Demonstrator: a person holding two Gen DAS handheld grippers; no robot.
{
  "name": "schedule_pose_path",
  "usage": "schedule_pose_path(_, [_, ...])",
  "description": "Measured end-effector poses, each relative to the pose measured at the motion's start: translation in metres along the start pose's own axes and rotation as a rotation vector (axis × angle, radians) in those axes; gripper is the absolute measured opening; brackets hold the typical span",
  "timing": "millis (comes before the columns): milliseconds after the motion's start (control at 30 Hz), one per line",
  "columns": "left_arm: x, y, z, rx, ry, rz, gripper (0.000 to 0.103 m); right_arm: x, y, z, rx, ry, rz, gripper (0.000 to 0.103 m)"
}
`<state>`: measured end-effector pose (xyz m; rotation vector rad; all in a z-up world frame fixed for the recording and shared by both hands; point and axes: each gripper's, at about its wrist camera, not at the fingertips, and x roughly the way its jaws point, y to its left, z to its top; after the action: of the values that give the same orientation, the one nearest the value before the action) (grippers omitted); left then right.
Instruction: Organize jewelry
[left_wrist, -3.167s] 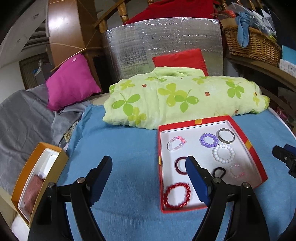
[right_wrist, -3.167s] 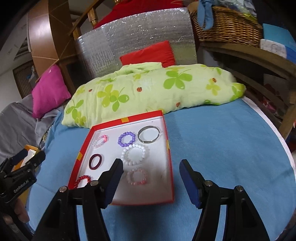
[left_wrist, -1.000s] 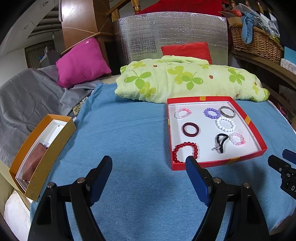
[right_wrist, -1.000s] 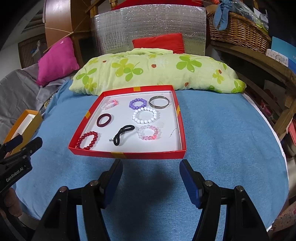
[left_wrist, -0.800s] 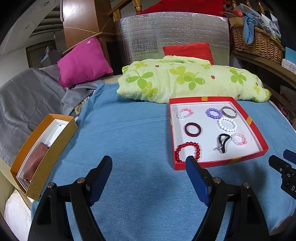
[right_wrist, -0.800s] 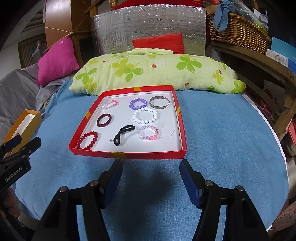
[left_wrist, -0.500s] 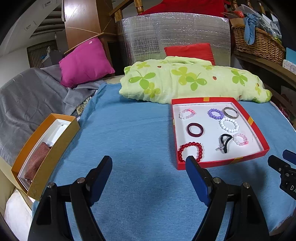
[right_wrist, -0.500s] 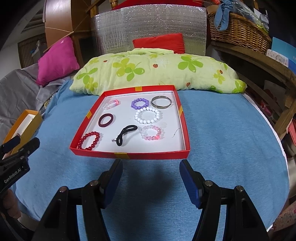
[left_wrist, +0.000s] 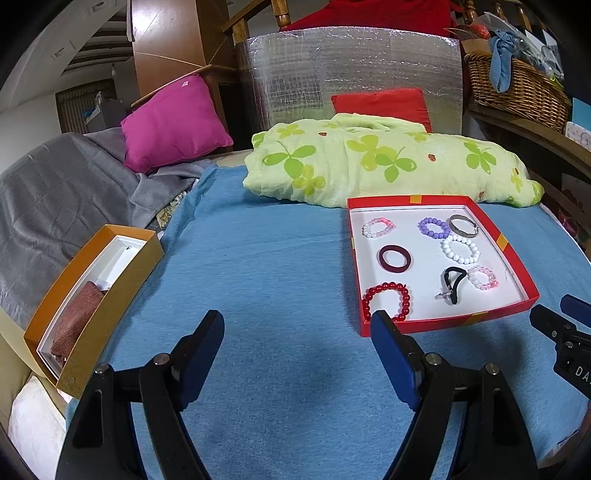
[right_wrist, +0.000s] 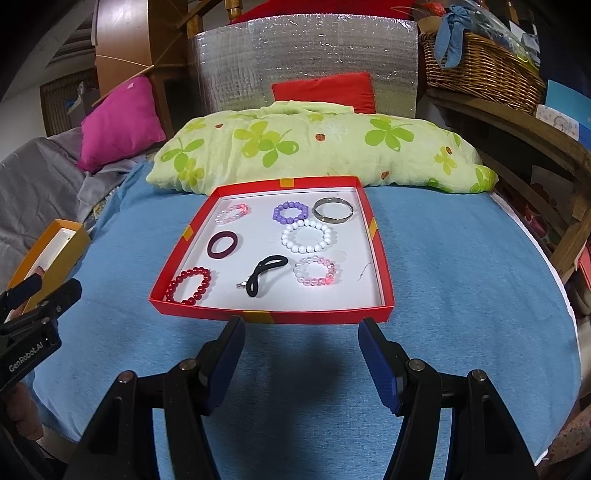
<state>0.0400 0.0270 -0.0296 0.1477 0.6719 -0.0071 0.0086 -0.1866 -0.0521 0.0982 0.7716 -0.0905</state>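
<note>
A red tray (right_wrist: 317, 317) with a white floor lies on the blue cloth and holds several bracelets: red beads (right_wrist: 189, 285), a dark maroon ring (right_wrist: 222, 244), white beads (right_wrist: 306, 237), purple beads (right_wrist: 290, 212), a silver bangle (right_wrist: 333, 215), pink clear beads (right_wrist: 316, 276) and a black band (right_wrist: 264, 275). The tray also shows in the left wrist view (left_wrist: 517, 269). My right gripper (right_wrist: 301, 352) is open and empty, just in front of the tray. My left gripper (left_wrist: 297, 345) is open and empty, left of the tray's near corner.
An orange box (left_wrist: 122, 277) with a brown cloth inside sits at the left edge of the cloth. A green clover-print pillow (right_wrist: 314, 151) lies behind the tray. A pink cushion (left_wrist: 170, 122) and grey blanket are at the left, a wicker basket (right_wrist: 480, 70) at the right.
Both grippers have pulled back from the tray since 3.2 s ago, so the whole tray shows. In the last second the views have barely shifted.
</note>
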Motion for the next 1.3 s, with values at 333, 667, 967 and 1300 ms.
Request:
schedule_pose_path(333, [-0.0014, 0.0054, -0.0006, -0.005, 0.000, 0.001, 0.082, 0.0015, 0.0069, -0.0003, -0.013, -0.001, 0.001, 0.068])
schedule_pose_path(667, [-0.0013, 0.0090, -0.0015, -0.008, 0.008, 0.009, 0.082, 0.0017, 0.0103, -0.0004, -0.018, -0.004, 0.002, 0.068])
schedule_pose_path(967, [-0.0003, 0.0086, -0.0020, -0.010, 0.011, 0.007, 0.082, 0.0011, 0.0093, 0.0003, -0.016, -0.004, 0.003, 0.068])
schedule_pose_path(1300, [0.0009, 0.0076, -0.0017, -0.012, 0.013, 0.010, 0.082, 0.0012, 0.0098, 0.0005, -0.014, -0.004, 0.004, 0.068])
